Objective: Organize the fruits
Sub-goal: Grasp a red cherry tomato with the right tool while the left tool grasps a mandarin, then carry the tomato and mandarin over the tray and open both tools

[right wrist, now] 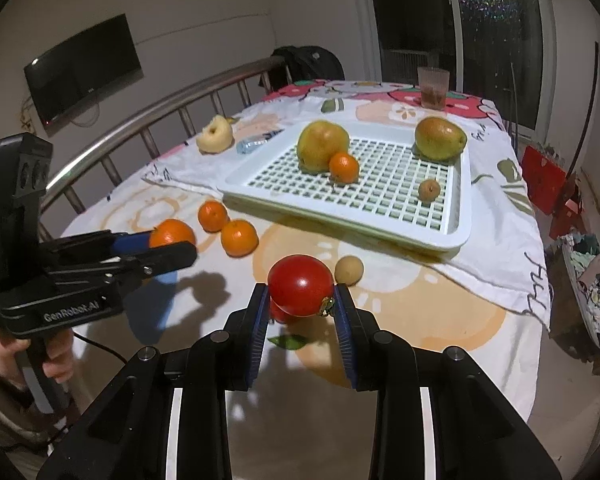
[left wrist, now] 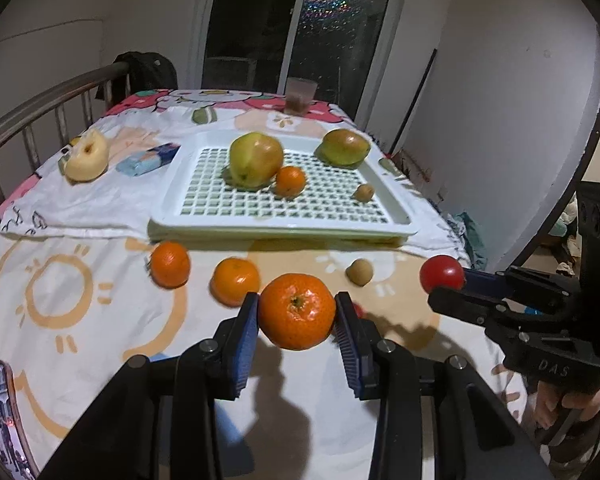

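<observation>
Left wrist view: we see the left gripper (left wrist: 297,312) clamped on an orange (left wrist: 297,311), held above the cloth (left wrist: 100,312); blue ribbed pads (left wrist: 246,334) press its two sides; the peel is glossy and dimpled, the stem scar faces the camera; the fruit is near round, so we read no long axis. Two more oranges (left wrist: 171,264) (left wrist: 236,281) and a small tan fruit (left wrist: 360,272) lie on the printed cloth in front of the tray (left wrist: 168,196); the tray is white plastic, square, with a grid floor; it holds a pear (left wrist: 256,159) touching a small orange (left wrist: 290,180), a second pear (left wrist: 345,147) at the far corner, and another small tan fruit (left wrist: 365,192). The right gripper (left wrist: 446,286) shows at right, closed on a tomato (left wrist: 441,273).

Right wrist view: the right gripper (right wrist: 301,300) grips the tomato (right wrist: 301,285) between its pads; the skin is smooth and shiny, the dried calyx points right and down toward the right pad. A green leaf (right wrist: 288,342) lies on the cloth (right wrist: 440,320) beneath. The left gripper (right wrist: 168,246) is at left, shut around its orange (right wrist: 171,232); the tray (right wrist: 458,236) sits beyond, slightly tilted on a fold of cloth.
</observation>
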